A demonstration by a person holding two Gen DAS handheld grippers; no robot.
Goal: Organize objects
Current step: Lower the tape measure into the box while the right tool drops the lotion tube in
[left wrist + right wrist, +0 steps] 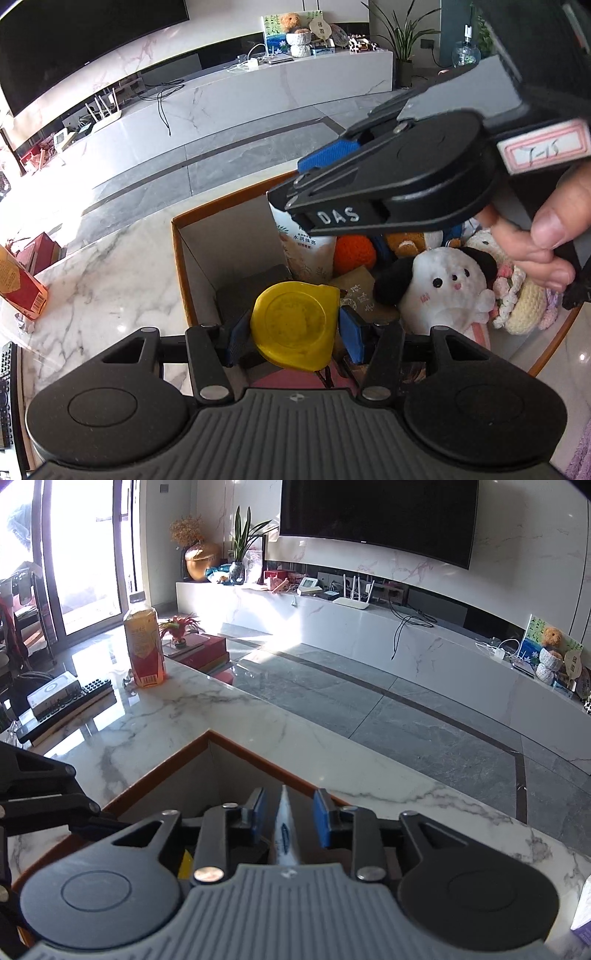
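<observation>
Box (177, 258) of plush toys (443, 291), pouch (306, 251).

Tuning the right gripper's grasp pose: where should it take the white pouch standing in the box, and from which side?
Grip the white pouch on its two flat faces near the top edge, coming from above. It stands upright and edge-on between the open right gripper fingers, so the thin seam points up and the broad faces meet the blue pads. The box wall blocks side approaches.

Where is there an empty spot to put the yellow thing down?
The left tongs grip the yellow tape measure over the box. The box's left corner looks barest; its right side is crowded with plush toys and a pouch. Outside, bare marble tabletop stretches between the box and the drink bottle.
</observation>
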